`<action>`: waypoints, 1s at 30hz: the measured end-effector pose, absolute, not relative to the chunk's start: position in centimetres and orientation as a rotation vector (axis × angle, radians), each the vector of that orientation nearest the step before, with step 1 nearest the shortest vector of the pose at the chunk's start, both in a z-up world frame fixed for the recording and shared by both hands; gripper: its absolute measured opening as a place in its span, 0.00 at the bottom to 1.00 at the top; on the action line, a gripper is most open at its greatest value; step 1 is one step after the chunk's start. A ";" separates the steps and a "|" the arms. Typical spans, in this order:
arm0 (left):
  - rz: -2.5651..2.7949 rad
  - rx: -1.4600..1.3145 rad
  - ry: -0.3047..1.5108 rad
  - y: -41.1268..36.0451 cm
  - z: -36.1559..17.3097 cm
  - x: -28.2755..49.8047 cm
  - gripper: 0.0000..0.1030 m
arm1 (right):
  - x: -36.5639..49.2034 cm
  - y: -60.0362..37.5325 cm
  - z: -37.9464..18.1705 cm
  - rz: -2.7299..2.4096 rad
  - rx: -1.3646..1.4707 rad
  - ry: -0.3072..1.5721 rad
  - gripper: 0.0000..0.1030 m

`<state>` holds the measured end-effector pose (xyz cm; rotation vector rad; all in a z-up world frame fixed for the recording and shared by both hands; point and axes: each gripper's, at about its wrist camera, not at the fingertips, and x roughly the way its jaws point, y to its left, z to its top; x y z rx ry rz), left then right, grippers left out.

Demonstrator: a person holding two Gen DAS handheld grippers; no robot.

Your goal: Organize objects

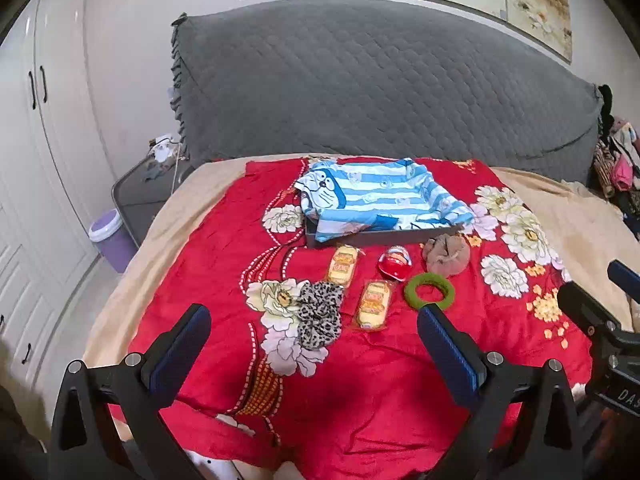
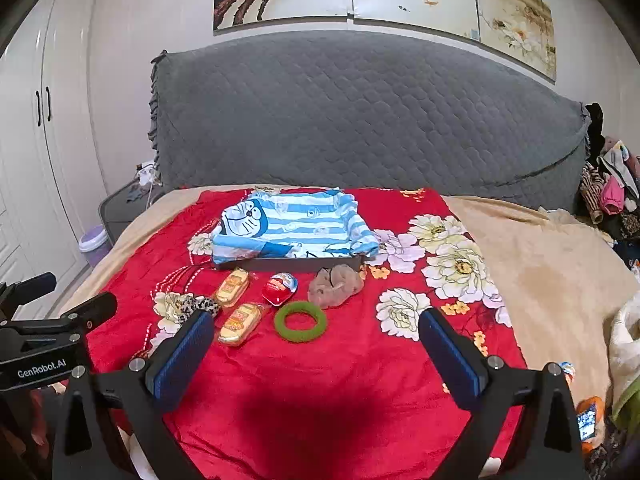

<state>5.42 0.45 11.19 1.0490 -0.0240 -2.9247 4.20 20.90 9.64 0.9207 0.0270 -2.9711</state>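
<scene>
The lettering "GenRobot.AI" stood in white on the black body of the left gripper (image 2: 44,368), seen from the right wrist camera. From the left wrist camera, the letters "DAS" showed on the right gripper (image 1: 626,396) at the frame's edge, the rest cut off. Print on the snack packets (image 1: 374,304) could not be read.

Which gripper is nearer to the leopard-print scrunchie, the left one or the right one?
Left. The left gripper has the leopard-print scrunchie just ahead between its open fingers; the right gripper sits further right, nearer the green ring.
</scene>
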 end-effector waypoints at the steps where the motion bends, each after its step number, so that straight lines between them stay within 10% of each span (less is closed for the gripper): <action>1: -2.926 1.051 -0.017 0.5 11.1 5.2 1.00 | 4.0 20.8 9.5 -2.964 0.917 0.030 1.00; 30: -2.873 1.224 0.021 0.3 3.0 -3.6 1.00 | -4.1 20.0 2.9 -2.878 1.119 0.061 1.00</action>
